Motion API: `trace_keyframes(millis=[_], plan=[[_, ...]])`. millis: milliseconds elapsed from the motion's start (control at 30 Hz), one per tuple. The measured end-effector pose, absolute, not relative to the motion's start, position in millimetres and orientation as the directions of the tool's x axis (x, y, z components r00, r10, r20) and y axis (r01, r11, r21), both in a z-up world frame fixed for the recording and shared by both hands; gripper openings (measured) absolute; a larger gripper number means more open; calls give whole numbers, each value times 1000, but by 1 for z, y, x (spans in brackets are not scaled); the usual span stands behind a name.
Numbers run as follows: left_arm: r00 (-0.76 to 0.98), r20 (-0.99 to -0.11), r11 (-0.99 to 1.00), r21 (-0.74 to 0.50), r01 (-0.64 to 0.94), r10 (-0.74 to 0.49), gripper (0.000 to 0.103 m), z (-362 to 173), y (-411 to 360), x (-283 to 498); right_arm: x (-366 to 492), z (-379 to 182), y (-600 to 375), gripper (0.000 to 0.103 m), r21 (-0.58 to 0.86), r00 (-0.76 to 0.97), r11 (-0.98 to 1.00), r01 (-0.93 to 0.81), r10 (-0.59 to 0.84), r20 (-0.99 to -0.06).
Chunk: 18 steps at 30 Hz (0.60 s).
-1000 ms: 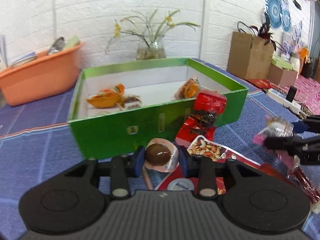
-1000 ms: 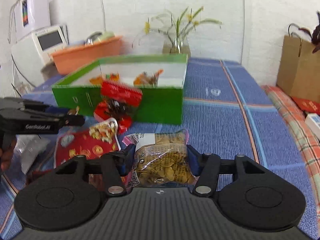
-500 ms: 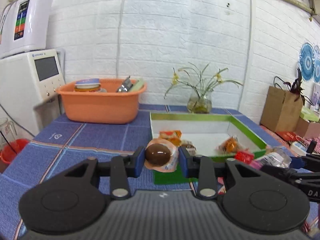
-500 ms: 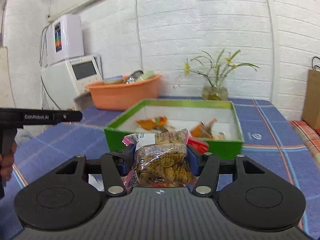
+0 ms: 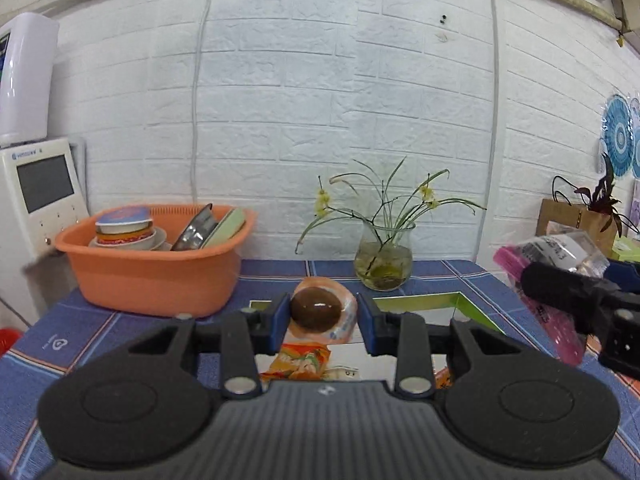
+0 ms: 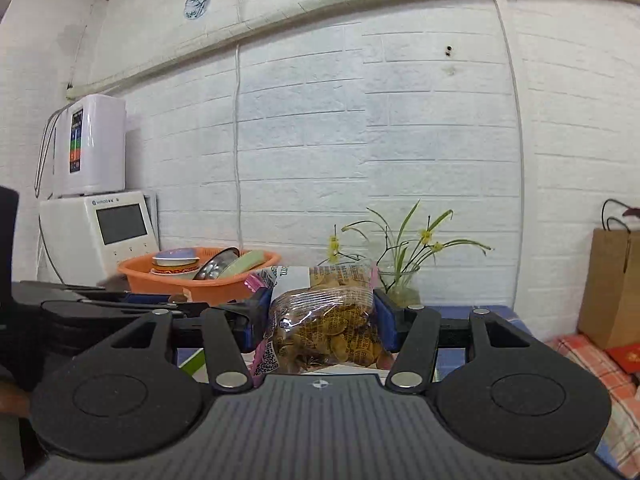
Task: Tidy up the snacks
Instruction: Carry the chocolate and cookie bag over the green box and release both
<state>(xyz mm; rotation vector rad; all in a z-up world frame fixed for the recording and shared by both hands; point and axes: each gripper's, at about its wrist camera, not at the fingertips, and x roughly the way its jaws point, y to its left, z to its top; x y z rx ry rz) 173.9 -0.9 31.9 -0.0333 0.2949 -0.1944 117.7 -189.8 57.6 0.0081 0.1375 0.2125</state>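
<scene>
Left wrist: left gripper (image 5: pixel 322 314) clamps a wrapped egg (image 5: pixel 316 307); right gripper (image 6: pixel 320 322) grips a snack bag (image 6: pixel 326 324) wide.

Glossy clear plastic snack bag (image 6: pixel 326 320); matt orange plastic basin (image 5: pixel 156 276).

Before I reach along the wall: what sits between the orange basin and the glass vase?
Nothing: bare blue tablecloth between orange basin and glass vase, left wrist view.

Worktop (image 5: pixel 440 270) cloth: blue, checked with thin pale and red lines. Box (image 5: pixel 472 306) rim green, inside white. Basin (image 5: pixel 156 276) orange. Egg snack (image 5: pixel 316 308): glossy brown in pale peach wrap. Biscuit bag (image 6: pixel 326 320): clear, golden-brown pieces, pink edge. Gripper pads (image 5: pixel 278 322) blue, bodies black. Wall (image 5: pixel 320 120) white brick.
</scene>
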Motion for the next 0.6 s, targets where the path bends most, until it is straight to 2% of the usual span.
trace_keyframes(millis=[100, 133, 467, 600], plan=[[942, -294, 986, -76, 148, -164, 34, 13, -1, 186, 130, 48, -188, 91, -24, 967, 980, -196, 190, -171], [932, -322, 986, -63, 152, -164, 34, 8, -2, 193, 137, 42, -188, 91, -29, 965, 981, -192, 183, -189], [919, -374, 993, -53, 109, -121, 34, -13, 4, 214, 188, -3, -160, 92, -44, 934, 982, -182, 159, -320], [912, -392, 993, -44, 110, -118, 38, -16, 4, 217, 194, -7, -162, 98, 3, 913, 982, -191, 179, -365]])
